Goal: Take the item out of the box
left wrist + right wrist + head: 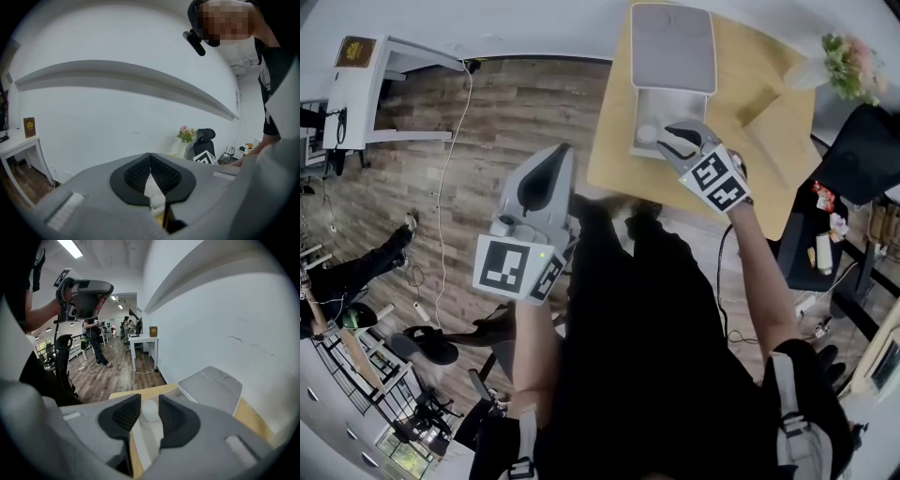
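Left gripper (563, 150): held high over the floor (516, 122), well short of the box (636, 112) and off its left side. Jaws closed tip to tip, nothing between them.

Right gripper (670, 139): over the box's near end, tilted down into it. Jaws apart, neither pad touching anything.

Box: grey, on the table (769, 141). Its lid (673, 47) is swung open on the far side.

Item (647, 134): small, white and rounded, lying in the box's near end, not yet lifted. In the right gripper view it sits just ahead of and below the gap between the jaws, in line with it. No long axis shows, so it is judged graspable from any side.

Nearer hand: right, by far. Judged next need: lower straight onto the item, then close.
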{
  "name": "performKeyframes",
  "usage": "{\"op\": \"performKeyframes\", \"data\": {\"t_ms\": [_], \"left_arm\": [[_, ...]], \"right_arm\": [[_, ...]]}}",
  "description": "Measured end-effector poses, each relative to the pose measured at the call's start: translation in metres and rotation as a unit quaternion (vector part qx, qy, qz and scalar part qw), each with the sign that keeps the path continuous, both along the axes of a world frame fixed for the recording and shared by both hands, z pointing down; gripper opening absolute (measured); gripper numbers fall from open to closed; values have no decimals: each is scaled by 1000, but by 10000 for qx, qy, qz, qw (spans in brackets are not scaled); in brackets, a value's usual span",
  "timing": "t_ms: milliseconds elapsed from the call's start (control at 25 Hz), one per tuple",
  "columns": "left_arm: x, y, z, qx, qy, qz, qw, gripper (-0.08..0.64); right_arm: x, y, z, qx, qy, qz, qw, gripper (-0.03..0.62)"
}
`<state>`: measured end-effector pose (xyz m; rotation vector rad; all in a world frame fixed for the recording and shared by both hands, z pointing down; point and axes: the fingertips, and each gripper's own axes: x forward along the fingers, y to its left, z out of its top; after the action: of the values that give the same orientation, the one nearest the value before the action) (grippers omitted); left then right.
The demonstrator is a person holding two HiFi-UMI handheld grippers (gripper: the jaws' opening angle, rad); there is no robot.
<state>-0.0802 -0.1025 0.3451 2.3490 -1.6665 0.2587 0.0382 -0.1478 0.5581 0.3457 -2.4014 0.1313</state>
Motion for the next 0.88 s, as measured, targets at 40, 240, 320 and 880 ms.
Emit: {"op": "performKeyframes", "data": {"t_ms": [40, 240, 320, 880], "left_arm": [[-2, 0, 1, -19, -2, -1, 10000, 9], [-11, 2, 9, -123, -9, -59, 9999, 9], [-14, 3, 11, -156, -9, -84, 9998, 9], [-32, -1, 23, -323, -13, -179, 9993, 9]], "right_arm": [[-2, -2, 6, 27, 97, -44, 9999, 124], [-10, -7, 35, 46, 535, -259, 9982, 145], [-13, -7, 46, -34, 640, -331, 9974, 153], [-24, -8, 92, -267, 1195, -849, 9888, 181]]}}
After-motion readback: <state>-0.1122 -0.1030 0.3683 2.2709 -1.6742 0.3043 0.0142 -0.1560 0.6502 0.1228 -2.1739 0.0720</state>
